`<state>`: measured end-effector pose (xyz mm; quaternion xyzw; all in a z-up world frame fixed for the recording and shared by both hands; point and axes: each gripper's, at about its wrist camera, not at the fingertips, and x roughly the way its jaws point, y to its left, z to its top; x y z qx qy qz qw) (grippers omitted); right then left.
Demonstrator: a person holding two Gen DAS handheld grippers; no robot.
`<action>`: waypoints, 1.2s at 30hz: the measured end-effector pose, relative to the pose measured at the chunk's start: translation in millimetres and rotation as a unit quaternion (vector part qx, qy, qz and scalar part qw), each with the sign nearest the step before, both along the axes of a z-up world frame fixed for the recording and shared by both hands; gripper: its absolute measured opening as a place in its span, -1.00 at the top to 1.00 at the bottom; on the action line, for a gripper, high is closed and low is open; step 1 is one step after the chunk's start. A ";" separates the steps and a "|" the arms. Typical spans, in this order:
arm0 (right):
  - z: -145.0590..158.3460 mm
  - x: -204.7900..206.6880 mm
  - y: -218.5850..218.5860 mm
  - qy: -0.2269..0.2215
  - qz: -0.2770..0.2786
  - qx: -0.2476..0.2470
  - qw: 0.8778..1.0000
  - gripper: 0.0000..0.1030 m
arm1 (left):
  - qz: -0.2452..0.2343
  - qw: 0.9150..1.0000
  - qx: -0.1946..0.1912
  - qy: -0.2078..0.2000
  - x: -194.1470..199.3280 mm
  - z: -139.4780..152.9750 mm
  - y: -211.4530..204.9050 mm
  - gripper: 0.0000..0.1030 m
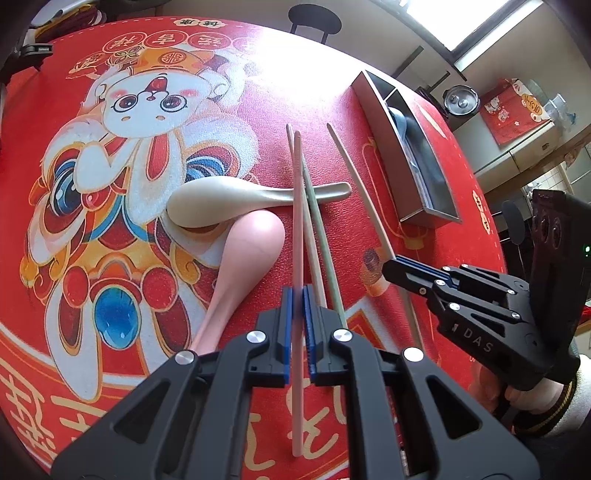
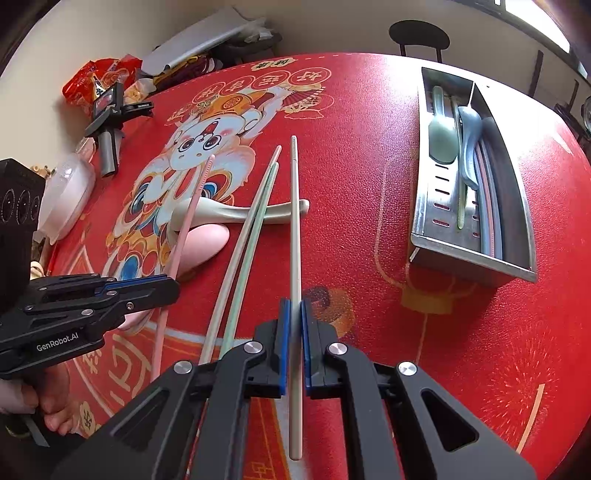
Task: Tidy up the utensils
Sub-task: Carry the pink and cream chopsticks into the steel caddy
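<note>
My left gripper [image 1: 297,295] is shut on a pink chopstick [image 1: 297,221], held just above the red mat; it also shows in the right wrist view [image 2: 173,286]. My right gripper [image 2: 294,306] is shut on a beige chopstick [image 2: 294,221]; it also shows in the left wrist view [image 1: 391,264]. A beige [image 2: 240,243] and a green chopstick [image 2: 255,236] lie crossed over a beige spoon [image 1: 221,199]. A pink spoon [image 1: 247,251] lies beside it. A steel utensil tray [image 2: 421,206] at the right holds spoons and chopsticks.
A red printed mat [image 1: 184,74] covers the round table. A black stool [image 1: 314,18] stands beyond the far edge. A black device [image 2: 107,118], a clear lidded bowl [image 2: 66,192] and snack bags [image 2: 99,74] sit at the table's left side.
</note>
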<state>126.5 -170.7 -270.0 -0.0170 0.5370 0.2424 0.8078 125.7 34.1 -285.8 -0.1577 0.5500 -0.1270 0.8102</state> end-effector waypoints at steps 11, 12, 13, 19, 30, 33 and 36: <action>7.7 1.9 -8.5 0.000 -0.013 0.016 1.000 0.88 | -0.006 0.999 -0.026 -0.025 2.6 22.6 1.1 0.80; 7.7 2.3 -9.0 0.000 -0.013 0.017 1.000 0.88 | -0.008 0.999 -0.026 -0.026 2.9 23.2 0.8 0.80; 7.6 2.1 -9.5 0.000 -0.014 0.017 1.000 0.88 | -0.010 0.999 -0.027 -0.026 3.1 23.4 -0.2 0.80; 9.7 2.6 -10.0 -0.002 -0.015 0.019 1.000 0.88 | -0.018 0.999 -0.035 -0.019 4.9 20.7 -4.1 0.80; 25.7 6.8 -20.8 -0.012 -0.035 0.038 0.999 0.88 | -0.030 0.996 -0.052 -0.061 18.8 64.2 -2.3 0.80; 29.5 8.2 -25.1 -0.014 -0.042 0.044 0.998 0.88 | -0.035 0.996 -0.057 -0.064 21.8 71.9 -3.8 0.80; 35.7 11.2 -31.5 -0.019 -0.053 0.050 0.997 0.88 | -0.039 0.995 -0.063 -0.067 25.0 79.4 -5.1 0.80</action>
